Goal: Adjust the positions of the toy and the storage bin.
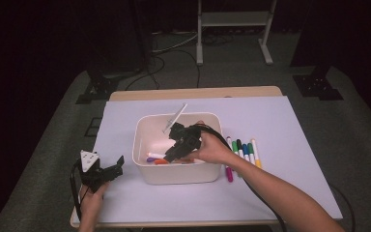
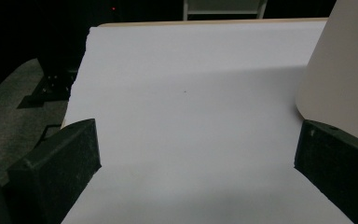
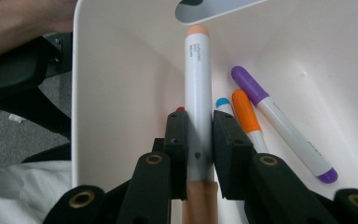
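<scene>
My right gripper (image 3: 199, 133) is shut on a white marker with a peach cap (image 3: 198, 88) and holds it inside the white bin (image 3: 116, 79). On the bin floor lie a purple-capped marker (image 3: 279, 122), an orange-capped one (image 3: 246, 114) and a blue-capped tip (image 3: 222, 102). From above, the right gripper (image 1: 174, 153) reaches down into the bin (image 1: 147, 173) over coloured markers (image 1: 158, 160). My left gripper (image 1: 112, 170) rests on the white sheet left of the bin, its jaws wide apart with nothing between them (image 2: 196, 154).
Several markers (image 1: 242, 152) lie in a row on the white sheet (image 1: 270, 121) right of the bin. A white pen (image 1: 175, 118) leans on the bin's far rim. The bin wall (image 2: 340, 79) stands close to the left gripper's right jaw.
</scene>
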`<state>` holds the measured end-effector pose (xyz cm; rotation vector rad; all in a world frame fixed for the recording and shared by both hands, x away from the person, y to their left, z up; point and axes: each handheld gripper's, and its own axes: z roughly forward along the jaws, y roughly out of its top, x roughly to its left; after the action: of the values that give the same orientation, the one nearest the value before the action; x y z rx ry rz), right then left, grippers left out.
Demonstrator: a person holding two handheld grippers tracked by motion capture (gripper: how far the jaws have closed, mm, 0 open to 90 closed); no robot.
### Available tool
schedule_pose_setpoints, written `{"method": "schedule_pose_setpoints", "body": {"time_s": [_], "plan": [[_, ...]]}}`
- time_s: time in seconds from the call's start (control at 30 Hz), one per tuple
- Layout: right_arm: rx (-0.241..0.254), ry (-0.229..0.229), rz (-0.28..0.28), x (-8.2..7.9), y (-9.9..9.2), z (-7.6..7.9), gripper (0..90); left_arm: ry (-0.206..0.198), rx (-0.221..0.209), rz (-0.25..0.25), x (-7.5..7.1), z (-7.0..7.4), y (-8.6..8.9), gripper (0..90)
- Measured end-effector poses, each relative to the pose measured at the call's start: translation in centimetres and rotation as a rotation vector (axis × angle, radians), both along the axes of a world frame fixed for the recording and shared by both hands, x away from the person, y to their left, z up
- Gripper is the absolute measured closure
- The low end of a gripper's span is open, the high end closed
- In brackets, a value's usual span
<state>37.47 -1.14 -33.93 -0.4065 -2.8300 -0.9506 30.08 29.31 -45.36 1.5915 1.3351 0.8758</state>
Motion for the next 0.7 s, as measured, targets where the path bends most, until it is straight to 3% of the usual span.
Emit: {"method": "schedule_pose_setpoints", "body": {"time_s": [0.2, 0.37, 0.57, 0.7], "plan": [[-0.026, -0.006, 0.013, -0.1, 0.3, -0.5, 73.9, 0.000, -0.001, 0.001, 0.0, 0.0, 0.0, 0.0], [-0.017, -0.027, 0.009, -0.2, 0.1, -0.1, 70.7, -0.001, -0.003, 0.001, 0.0, 0.0, 0.0, 0.0], [0.024, -0.050, -0.012, -0.6, -1.2, 1.5, 69.4, 0.002, -0.002, 0.001, 0.0, 0.0, 0.0, 0.0], [0.064, -0.081, -0.051, -1.1, -3.6, 3.4, 68.2, 0.001, 0.000, 0.000, 0.0, 0.0, 0.0, 0.0]]}}
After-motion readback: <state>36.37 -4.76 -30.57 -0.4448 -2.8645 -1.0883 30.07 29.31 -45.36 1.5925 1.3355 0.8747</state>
